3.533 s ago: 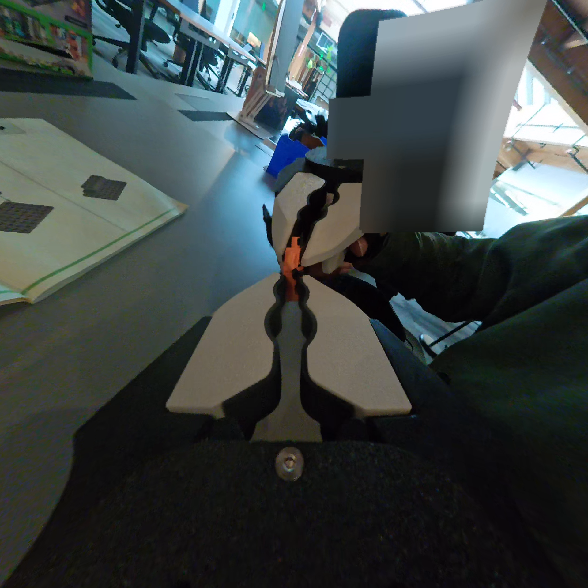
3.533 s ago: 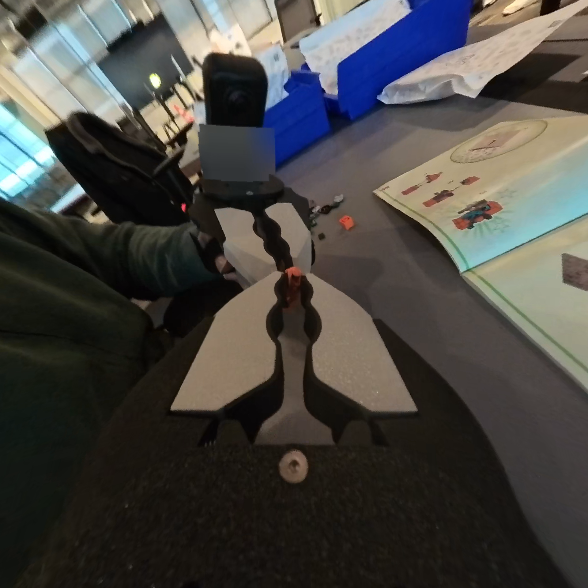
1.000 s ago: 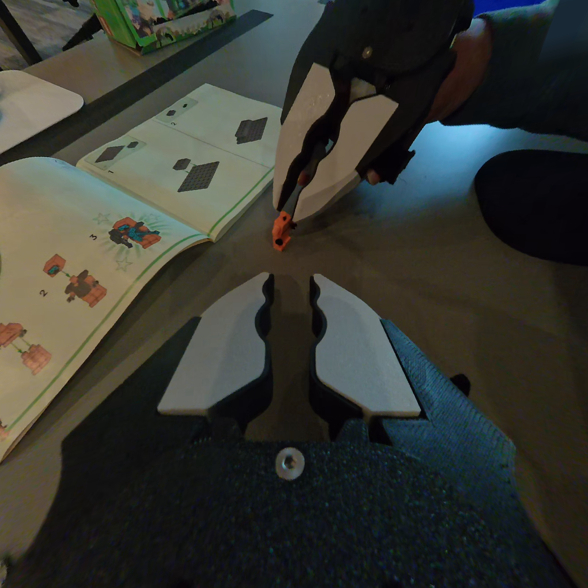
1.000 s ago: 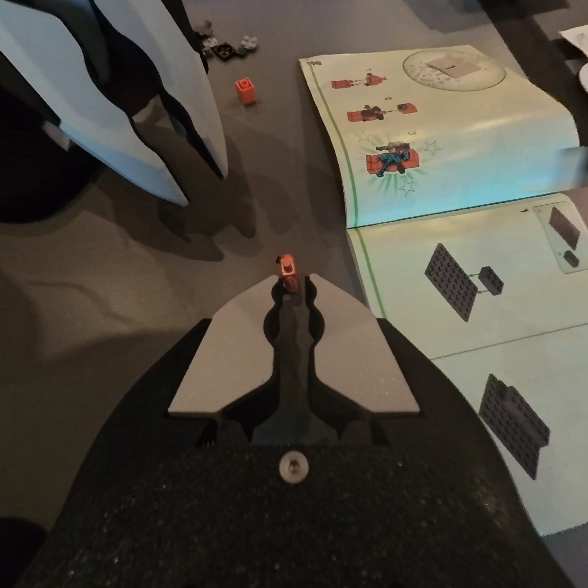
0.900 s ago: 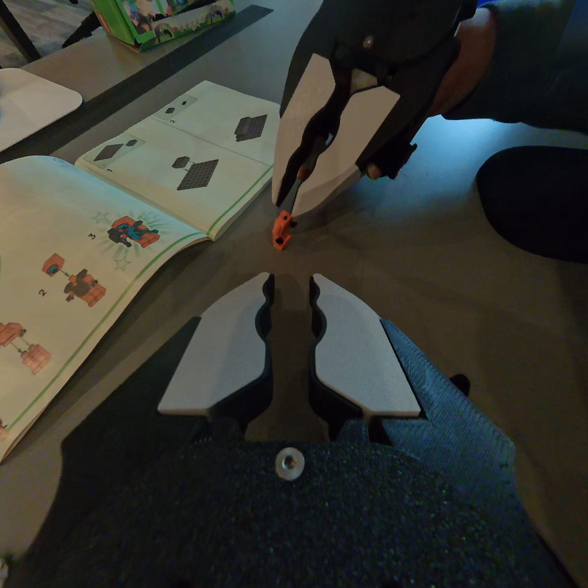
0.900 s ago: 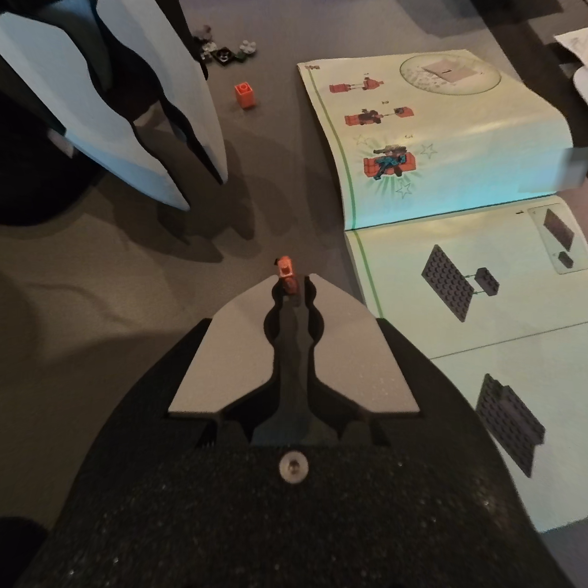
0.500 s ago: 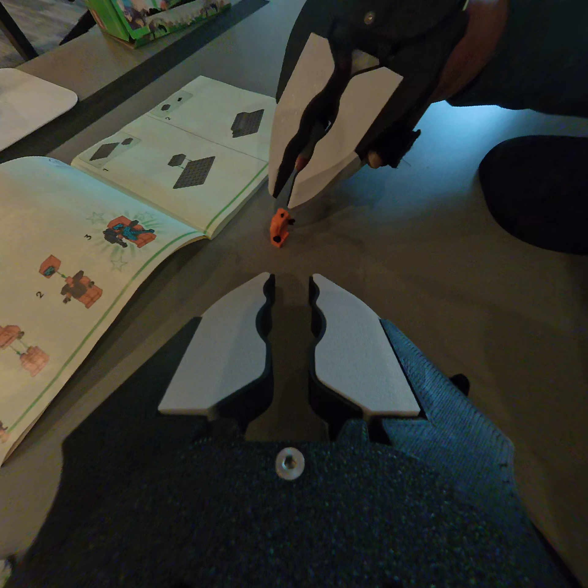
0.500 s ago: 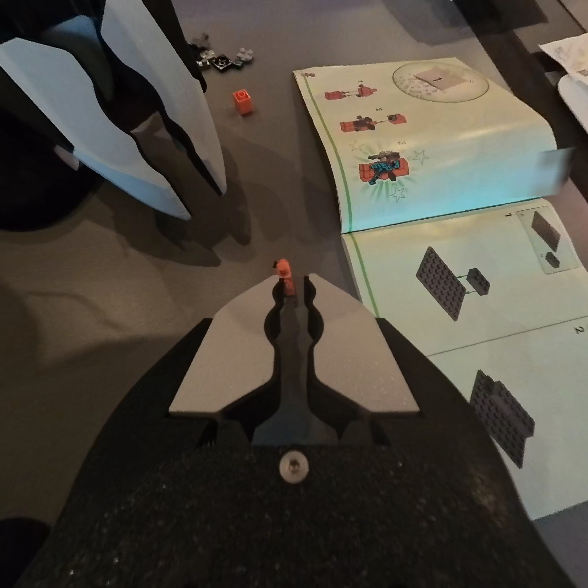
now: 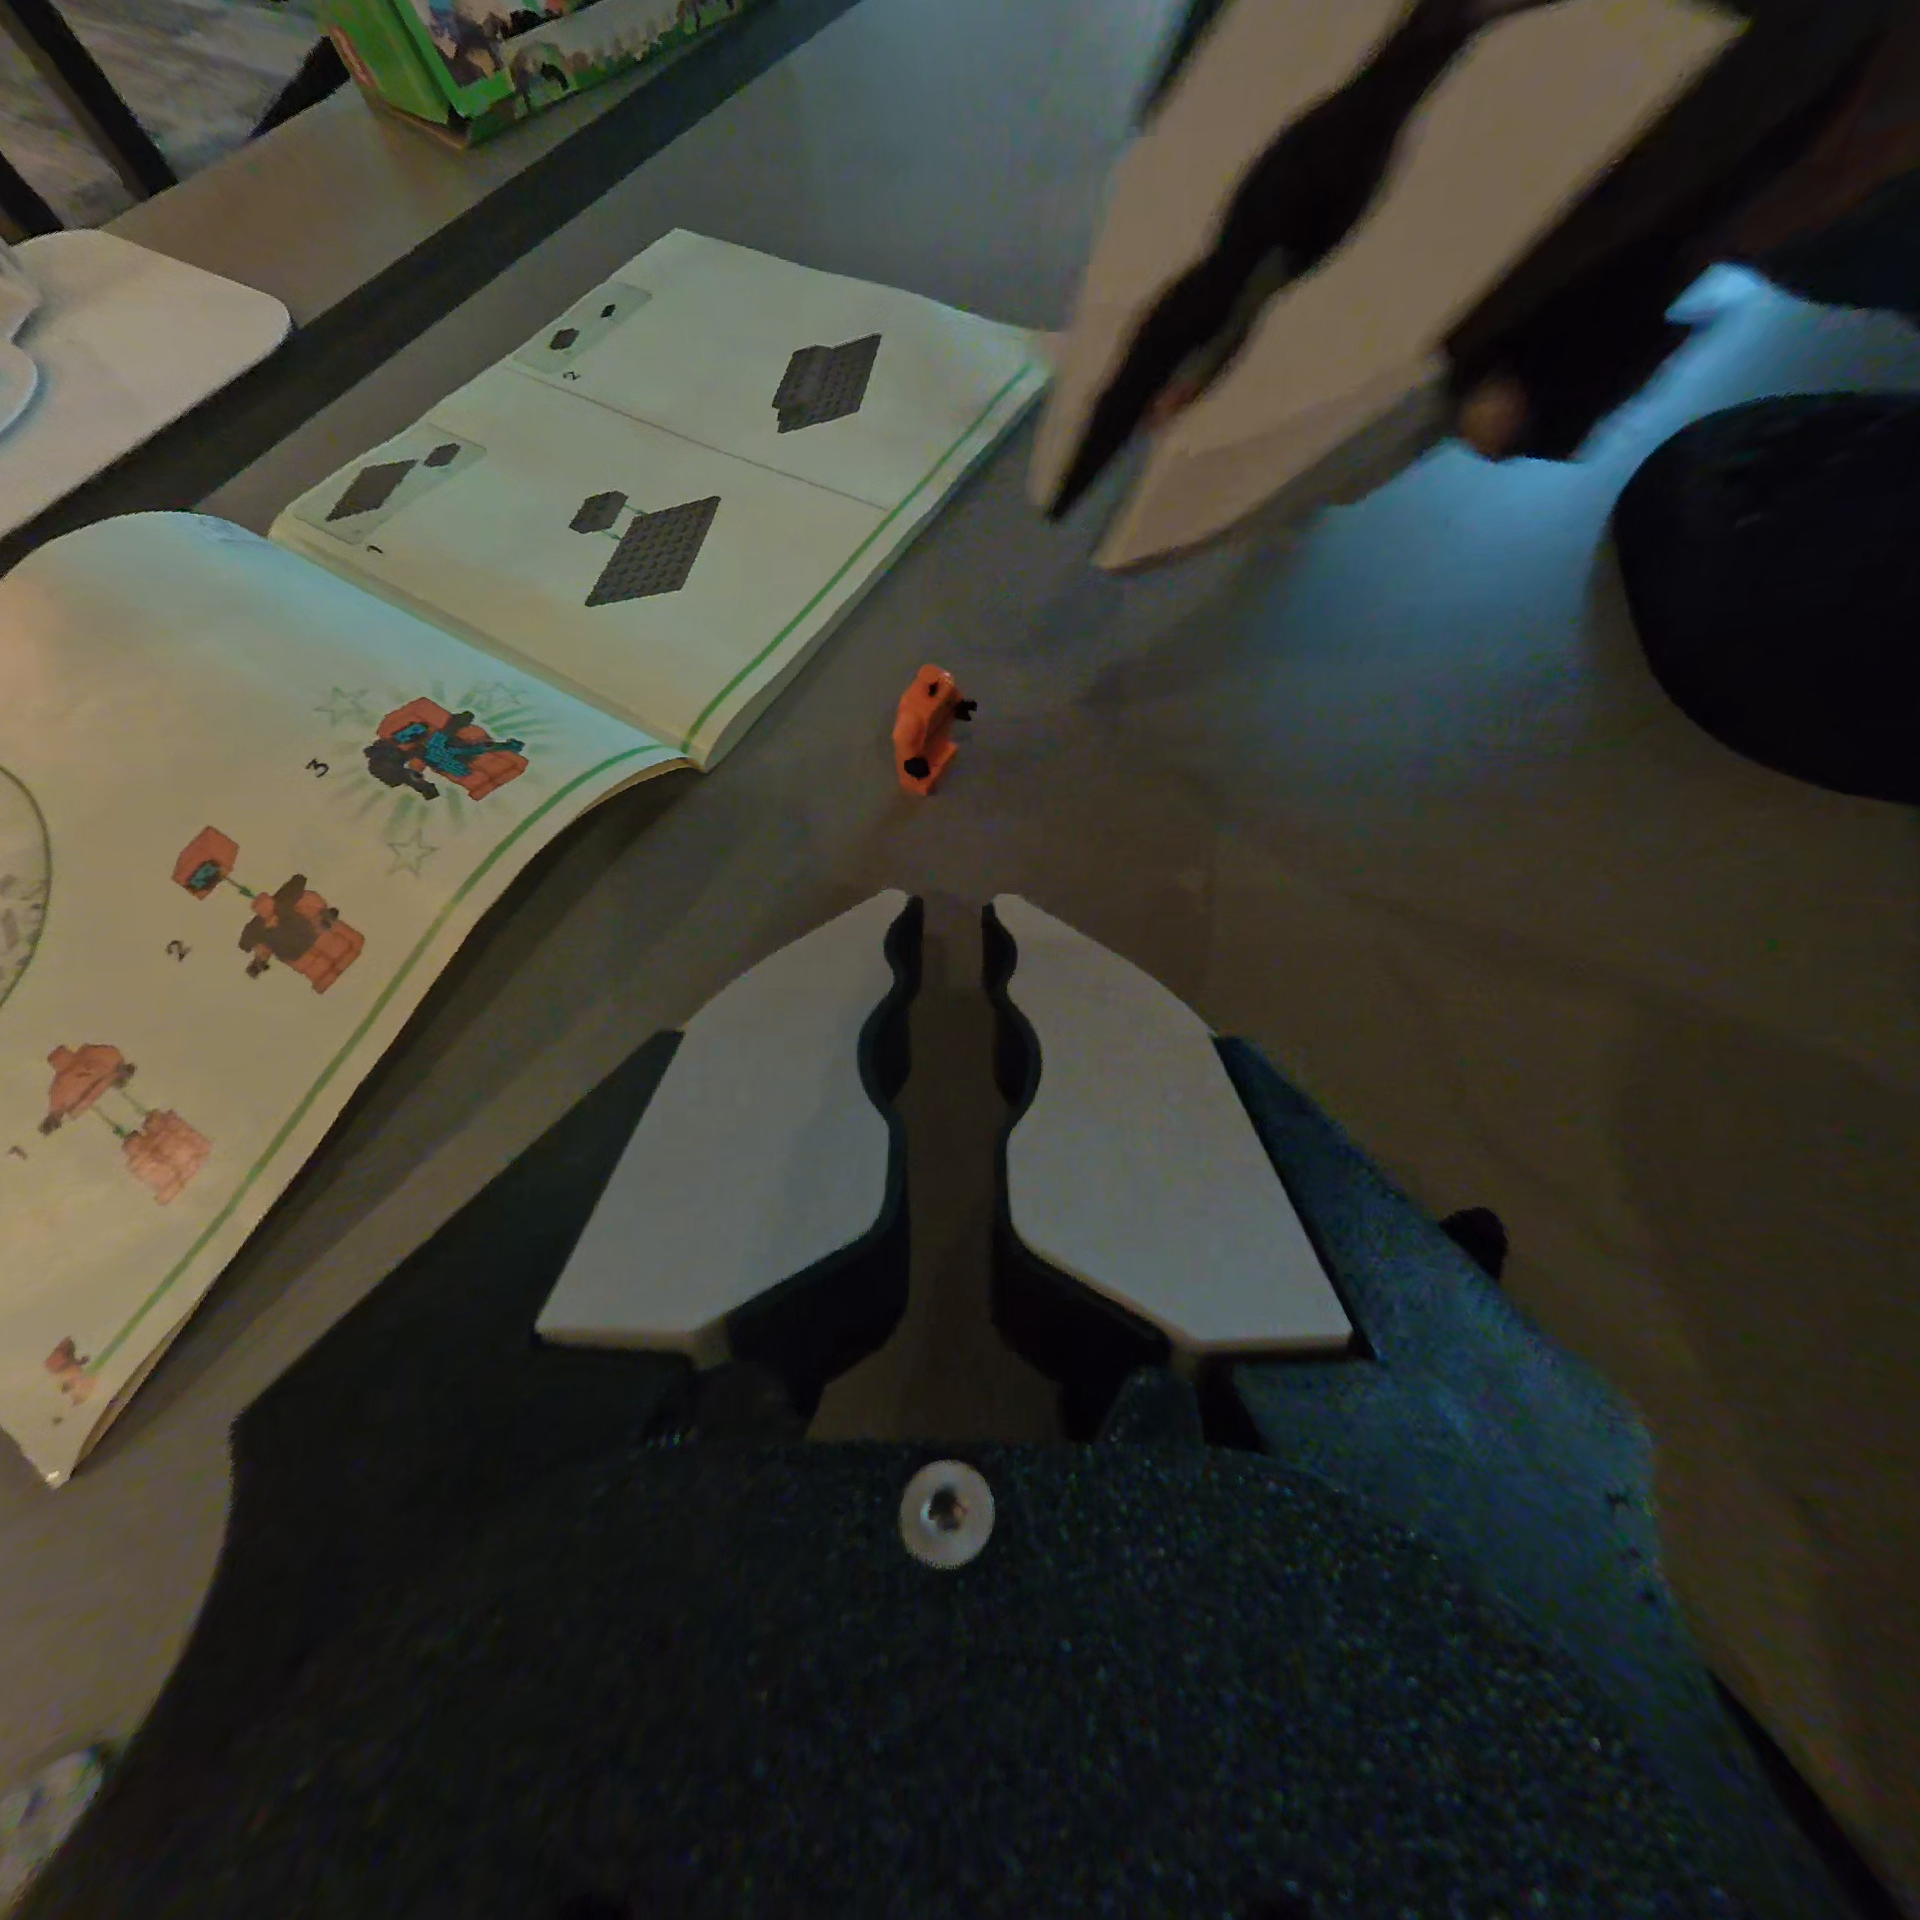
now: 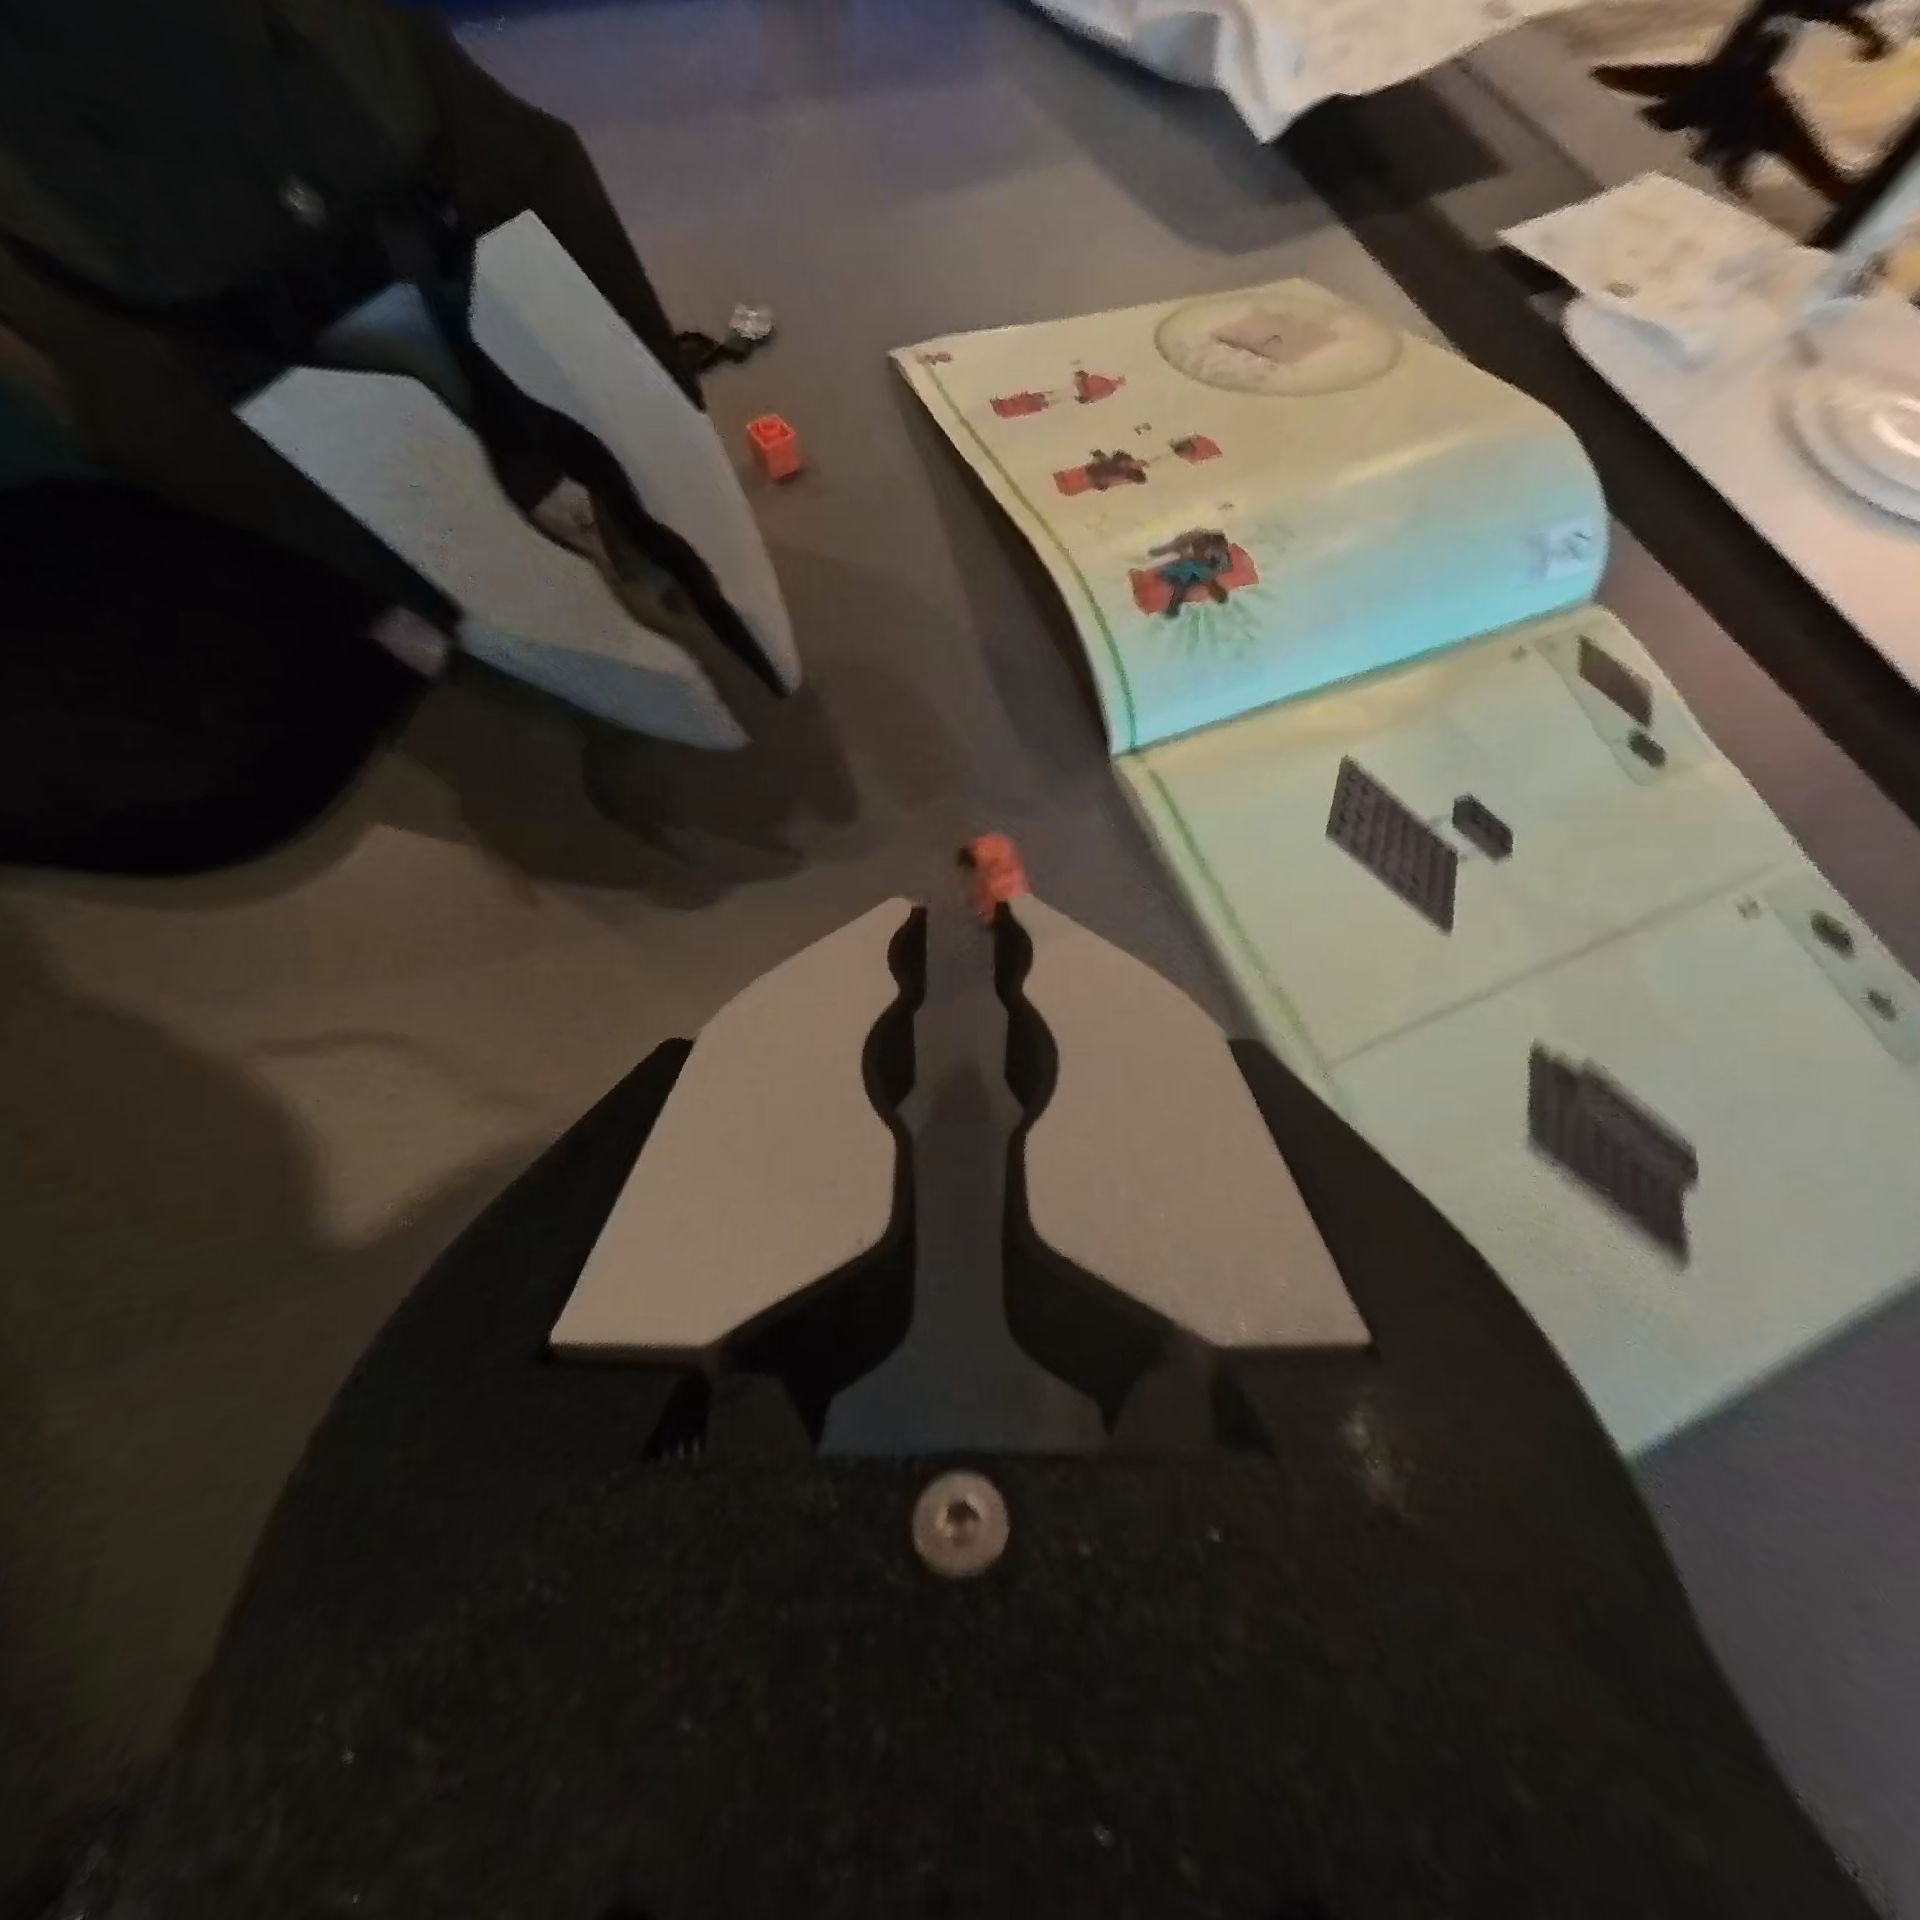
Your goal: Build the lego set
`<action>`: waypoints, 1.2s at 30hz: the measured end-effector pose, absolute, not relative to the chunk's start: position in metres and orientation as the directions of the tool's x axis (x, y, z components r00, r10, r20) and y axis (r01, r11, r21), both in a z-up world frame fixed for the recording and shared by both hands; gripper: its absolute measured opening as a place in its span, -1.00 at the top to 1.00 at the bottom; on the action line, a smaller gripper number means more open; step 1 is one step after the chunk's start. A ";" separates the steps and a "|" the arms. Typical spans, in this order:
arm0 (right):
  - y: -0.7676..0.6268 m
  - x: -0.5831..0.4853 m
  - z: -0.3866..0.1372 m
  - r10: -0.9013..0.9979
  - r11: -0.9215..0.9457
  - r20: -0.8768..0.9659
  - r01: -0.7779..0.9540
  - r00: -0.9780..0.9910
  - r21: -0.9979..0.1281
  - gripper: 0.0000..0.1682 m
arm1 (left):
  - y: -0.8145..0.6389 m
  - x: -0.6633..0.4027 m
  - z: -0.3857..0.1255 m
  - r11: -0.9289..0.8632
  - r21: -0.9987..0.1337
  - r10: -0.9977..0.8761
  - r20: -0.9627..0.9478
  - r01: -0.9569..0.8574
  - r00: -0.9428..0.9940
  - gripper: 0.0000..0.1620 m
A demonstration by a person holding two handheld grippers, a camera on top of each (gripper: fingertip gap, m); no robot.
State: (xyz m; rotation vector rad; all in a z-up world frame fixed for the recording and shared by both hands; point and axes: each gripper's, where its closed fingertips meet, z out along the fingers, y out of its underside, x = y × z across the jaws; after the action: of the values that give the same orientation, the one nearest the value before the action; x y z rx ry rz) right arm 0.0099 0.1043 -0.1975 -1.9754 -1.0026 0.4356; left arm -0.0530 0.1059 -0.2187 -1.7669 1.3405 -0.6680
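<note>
The left gripper (image 9: pixel 943 906) hangs above the grey table (image 9: pixel 1351 935) with its jaws slightly apart and nothing between them. Just ahead of its fingertips stands the orange piece (image 9: pixel 925 729) — a small orange lego assembly with black bits on its side, resting on the table and touched by neither gripper. In the left wrist view the right gripper (image 9: pixel 1091 530) appears at the upper right, motion-blurred, raised off the table and clear of the piece; its jaws are parted and hold nothing.

In the right wrist view the right gripper (image 10: pixel 961 914) shows the same narrow gap between its white fingers (image 10: pixel 790 1132). The orange piece (image 10: pixel 994 875) sits on the table just past the fingertips, slightly right of the gap, outside the jaws. The left gripper (image 10: pixel 764 717) points down at the upper left of this view, its tips near the table.

Beside the orange piece lies the open booklet (image 9: pixel 436 665), its nearest page edge close to the piece but not touching it. The pages show build steps with dark plates and orange figures.

Farther off — beyond the left gripper in the right wrist view — a loose orange brick (image 10: pixel 772 448) rests on the table, with a cluster of small parts (image 10: pixel 732 338) behind it. A green box (image 9: pixel 520 52) stands at the far table edge.
</note>
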 end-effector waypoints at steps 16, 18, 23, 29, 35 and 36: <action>0.054 0.024 -0.218 0.490 -0.473 0.052 0.315 0.870 -0.823 1.00 | 0.074 -0.064 -0.207 -0.179 -0.827 -0.895 -0.088 -0.533 0.437 1.00; 0.055 0.024 -0.218 0.484 -0.469 0.056 0.313 0.873 -0.826 1.00 | 0.067 -0.069 -0.206 -0.196 -0.834 -0.884 -0.078 -0.517 0.461 1.00; 0.056 0.027 -0.218 0.454 -0.461 0.089 0.319 0.886 -0.828 1.00 | 0.064 -0.093 -0.207 -0.254 -0.842 -0.824 -0.070 -0.476 0.563 1.00; 0.052 0.025 -0.217 0.456 -0.452 0.099 0.326 0.884 -0.830 1.00 | 0.081 -0.148 -0.209 -0.314 -0.836 -0.719 -0.100 -0.450 0.687 1.00; 0.052 0.025 -0.215 0.465 -0.445 0.076 0.307 0.882 -0.841 1.00 | 0.088 -0.174 -0.210 -0.355 -0.856 -0.682 -0.038 -0.375 0.731 1.00; 0.051 0.024 -0.214 0.469 -0.438 0.075 0.306 0.880 -0.845 1.00 | 0.089 -0.175 -0.209 -0.352 -0.863 -0.675 -0.033 -0.362 0.737 1.00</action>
State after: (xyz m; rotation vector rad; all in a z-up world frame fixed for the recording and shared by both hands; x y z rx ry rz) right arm 0.0242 0.0513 -0.2141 -2.0604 -0.5605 0.2082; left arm -0.1753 0.0886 -0.2088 -1.9738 0.7892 -0.4099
